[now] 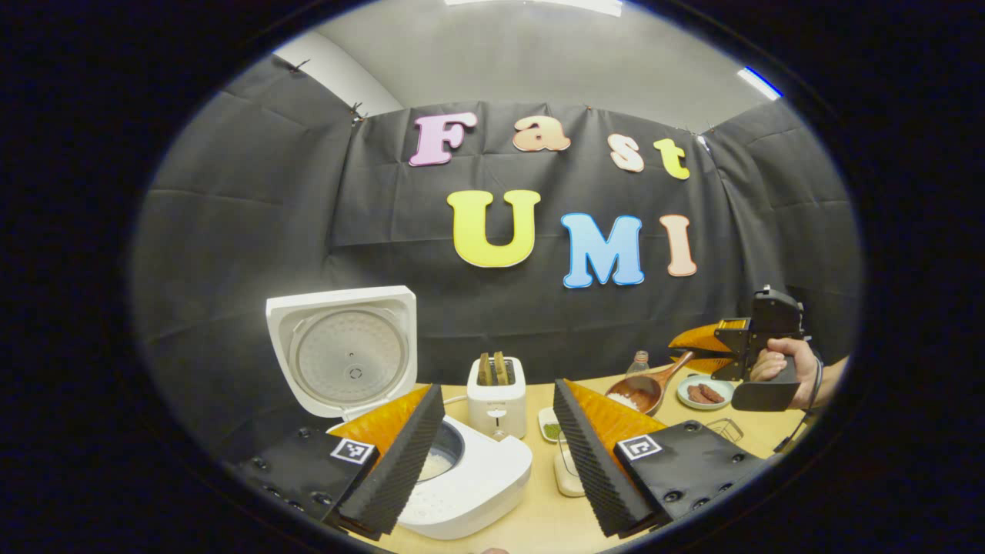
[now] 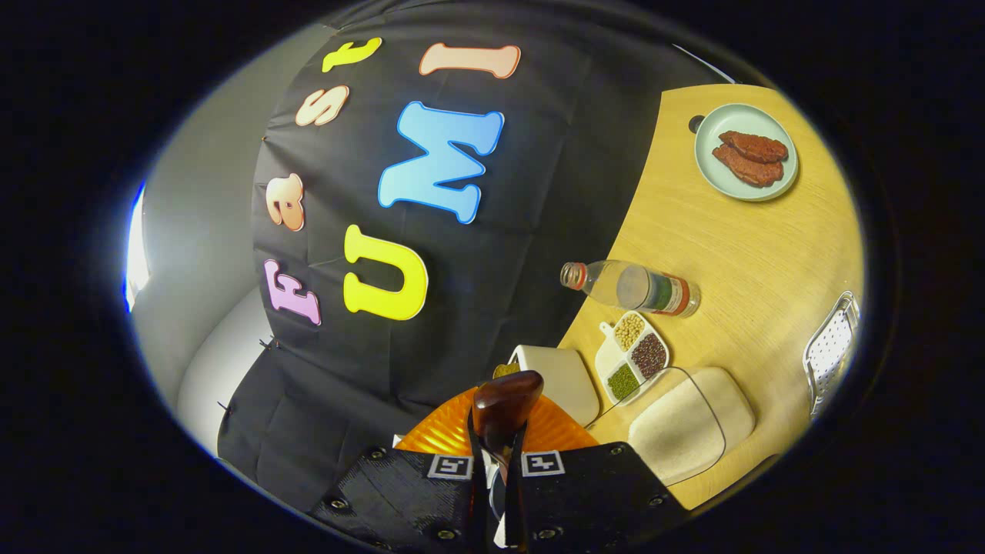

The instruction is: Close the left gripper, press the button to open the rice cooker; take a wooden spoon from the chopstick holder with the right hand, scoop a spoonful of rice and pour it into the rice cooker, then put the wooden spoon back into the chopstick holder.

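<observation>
- The left gripper (image 1: 499, 454) hangs released above the near edge of the bench (image 1: 539, 523), its two fingers spread wide with nothing between them; the left finger (image 1: 396, 462) overlaps the rim of the rice cooker (image 1: 462, 485) in the left gripper view.
- The rice cooker sits at the left of the bench with its lid (image 1: 346, 350) swung up and standing upright behind the body; white rice shows in the inner pot (image 1: 440, 462).
- The right gripper (image 1: 692, 350) is held in a hand (image 1: 781, 362) at the right, above the bench; it is clenched on the handle of the wooden spoon (image 1: 645, 388), both fingers pressing it.
- The spoon's bowl points toward the cooker and is tilted low; a heap of white rice (image 1: 629, 400) lies in it; the spoon is in the air, well apart from the cooker.
- In the right gripper view the right gripper (image 2: 499, 462) has its fingers nearly together around the spoon (image 2: 504, 408), whose dark underside shows.
- A white toaster (image 1: 496, 404) with two slices in it stands just beside the cooker; a divided dish of beans (image 2: 632, 355), a bottle (image 2: 635, 288) and a plate with brown pieces (image 2: 745, 154) also stand on the bench.
</observation>
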### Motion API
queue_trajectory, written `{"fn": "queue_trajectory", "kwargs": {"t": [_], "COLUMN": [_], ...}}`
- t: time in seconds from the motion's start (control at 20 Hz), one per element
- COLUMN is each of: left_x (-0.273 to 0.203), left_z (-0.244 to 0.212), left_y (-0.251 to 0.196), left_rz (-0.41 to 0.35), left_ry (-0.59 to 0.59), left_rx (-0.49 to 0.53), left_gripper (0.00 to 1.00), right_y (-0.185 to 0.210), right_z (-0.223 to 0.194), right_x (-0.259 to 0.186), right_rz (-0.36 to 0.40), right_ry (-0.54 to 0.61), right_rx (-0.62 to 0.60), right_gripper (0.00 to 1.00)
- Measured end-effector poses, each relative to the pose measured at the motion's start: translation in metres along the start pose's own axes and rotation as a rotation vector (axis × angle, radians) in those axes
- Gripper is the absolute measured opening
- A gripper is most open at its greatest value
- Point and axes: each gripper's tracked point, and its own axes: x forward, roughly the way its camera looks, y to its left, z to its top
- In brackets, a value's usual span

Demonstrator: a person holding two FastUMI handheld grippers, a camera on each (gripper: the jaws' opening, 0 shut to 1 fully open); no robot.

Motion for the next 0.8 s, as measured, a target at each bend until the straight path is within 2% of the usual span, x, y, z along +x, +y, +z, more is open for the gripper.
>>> {"fn": "queue_trajectory", "kwargs": {"t": [0.25, 0.45, 0.5, 0.55, 0.6, 0.65, 0.7, 0.8], "left_x": [-0.011, -0.024, -0.027, -0.031, -0.033, -0.036, -0.038, -0.04], "left_z": [-0.017, -0.025, -0.024, -0.025, -0.026, -0.029, -0.029, -0.031], "left_y": [0.028, 0.051, 0.056, 0.058, 0.062, 0.066, 0.07, 0.074], "left_rz": [0.04, 0.093, 0.099, 0.098, 0.099, 0.098, 0.098, 0.089], "left_ry": [0.017, 0.031, 0.026, 0.026, 0.027, 0.029, 0.032, 0.034], "left_rx": [-0.014, -0.014, -0.011, -0.018, -0.026, -0.03, -0.029, -0.028], "left_gripper": [0.99, 0.96, 0.99, 0.96, 0.99, 0.96, 0.99, 0.96], "right_y": [0.033, 0.06, 0.067, 0.07, 0.074, 0.077, 0.08, 0.09], "right_z": [-0.022, -0.049, -0.056, -0.061, -0.067, -0.075, -0.084, -0.101], "right_x": [0.014, 0.032, 0.038, 0.041, 0.046, 0.051, 0.055, 0.065], "right_rz": [0.046, 0.08, 0.09, 0.093, 0.094, 0.097, 0.101, 0.112], "right_ry": [0.054, 0.118, 0.132, 0.14, 0.143, 0.153, 0.169, 0.198], "right_rx": [0.018, -0.015, -0.022, -0.036, -0.051, -0.069, -0.082, -0.096], "right_gripper": [0.09, 0.09, 0.09, 0.09, 0.09, 0.09, 0.09, 0.09]}}
